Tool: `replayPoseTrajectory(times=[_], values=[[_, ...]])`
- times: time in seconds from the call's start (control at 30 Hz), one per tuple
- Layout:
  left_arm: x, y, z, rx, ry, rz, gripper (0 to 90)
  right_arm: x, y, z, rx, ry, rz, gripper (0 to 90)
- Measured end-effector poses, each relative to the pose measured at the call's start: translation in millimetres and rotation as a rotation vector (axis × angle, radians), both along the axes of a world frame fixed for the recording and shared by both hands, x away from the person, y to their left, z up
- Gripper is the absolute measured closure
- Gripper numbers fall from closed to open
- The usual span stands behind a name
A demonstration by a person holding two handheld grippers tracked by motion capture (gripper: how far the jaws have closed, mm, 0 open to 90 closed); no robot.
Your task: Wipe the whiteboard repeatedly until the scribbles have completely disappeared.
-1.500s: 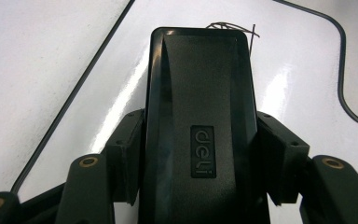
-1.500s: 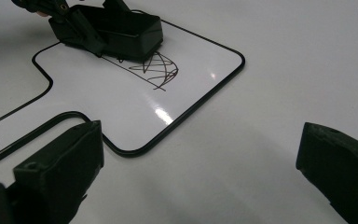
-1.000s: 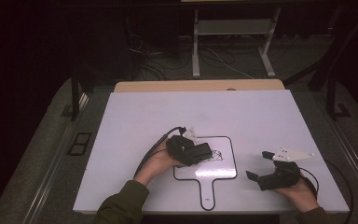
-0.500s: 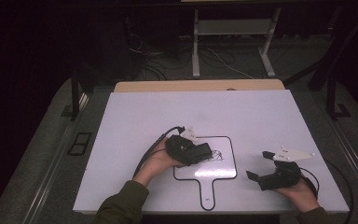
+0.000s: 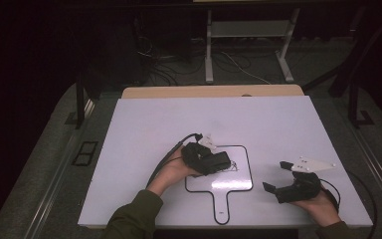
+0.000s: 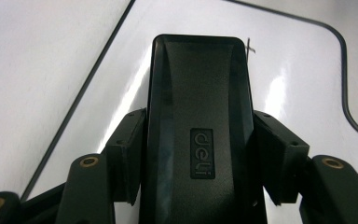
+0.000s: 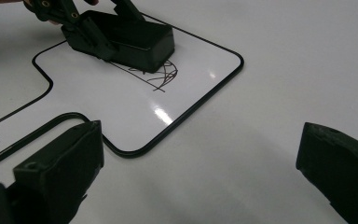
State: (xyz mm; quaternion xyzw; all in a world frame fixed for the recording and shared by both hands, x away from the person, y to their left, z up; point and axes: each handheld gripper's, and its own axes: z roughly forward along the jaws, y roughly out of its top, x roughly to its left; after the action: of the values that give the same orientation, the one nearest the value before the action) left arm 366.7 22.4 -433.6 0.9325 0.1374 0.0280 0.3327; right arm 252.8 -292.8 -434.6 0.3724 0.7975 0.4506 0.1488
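One camera hangs above my side of the desk [image 5: 144, 124], looking forward and down, far enough back to take in the whole white top and the floor beyond. The camera on my left tool [image 6: 198, 140] looks along its jaws from very close, down at the small whiteboard [image 6: 303, 70]. The camera on my right tool [image 7: 200, 182] sits low near the desk, looking across it; it shares the whiteboard [image 7: 121, 102] and my left tool [image 7: 98, 32] with the high view.

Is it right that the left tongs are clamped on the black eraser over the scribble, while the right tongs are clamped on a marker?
Not quite. The right tongs stand open and hold nothing, as the right gripper view shows. The left tongs do clamp the black eraser over the scribble.
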Motion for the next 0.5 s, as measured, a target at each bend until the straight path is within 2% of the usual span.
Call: replayPoseTrajectory(times=[0.17,0.2,0.4,0.5], values=[[5.5,-18.1,-0.7,-0.010,-0.006,-0.010,39.7,0.2,-1.2,0.2,0.001,-0.002,-0.005,0.0],[7.6,-21.3,-0.1,0.004,-0.010,-0.026,39.7,0.2,-1.3,0.2,0.001,-0.002,-0.005,0.0],[13.3,-44.0,0.1,0.011,-0.023,-0.050,39.7,0.1,-0.8,0.1,0.003,0.000,-0.002,0.0],[13.4,-48.4,0.4,0.013,-0.031,-0.054,39.7,-0.1,-1.4,0.3,0.004,-0.001,-0.005,0.0]])
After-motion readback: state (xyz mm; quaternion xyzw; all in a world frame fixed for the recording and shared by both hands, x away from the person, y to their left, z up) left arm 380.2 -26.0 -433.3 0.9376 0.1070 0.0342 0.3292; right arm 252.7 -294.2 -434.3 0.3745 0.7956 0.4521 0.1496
